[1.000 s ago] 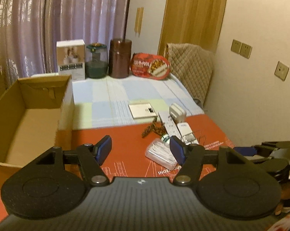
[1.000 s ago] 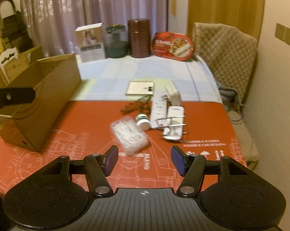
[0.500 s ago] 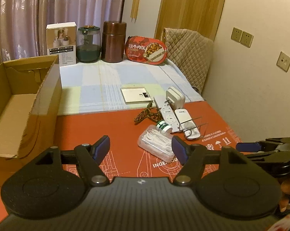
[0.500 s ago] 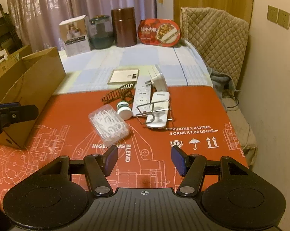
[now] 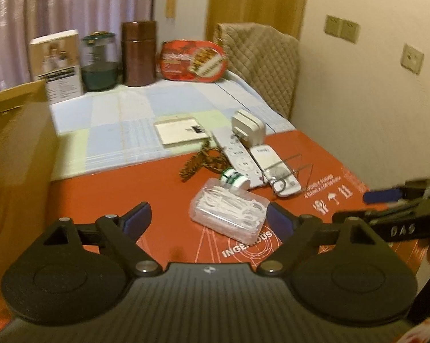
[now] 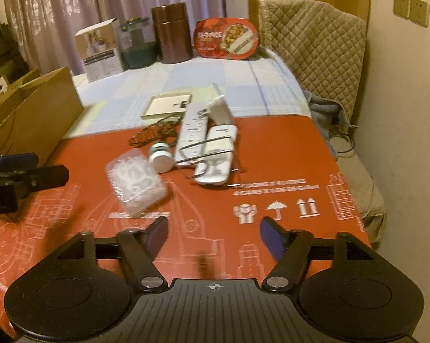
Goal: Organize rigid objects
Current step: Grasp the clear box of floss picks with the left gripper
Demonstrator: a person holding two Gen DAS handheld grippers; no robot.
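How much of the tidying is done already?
Nothing looks put away yet. Both grippers, left gripper and right gripper, are empty, their fingers opening. The floss pick box, little bottle, remotes and hair clip are left for the cardboard box.

We look from two cameras, one riding on each gripper and facing forward and downward along its fingers, low over the red mat (image 5: 115, 188). From the left wrist we face the clear box of picks (image 5: 229, 214) close ahead, the cardboard box (image 5: 17, 148) at our left edge. From the right wrist we stand a little further right, the same clear box (image 6: 135, 180) left of centre. Both views share the small pile of things, the checked cloth (image 6: 243, 83) and the jars by the curtain (each also catches the other gripper at its edge).
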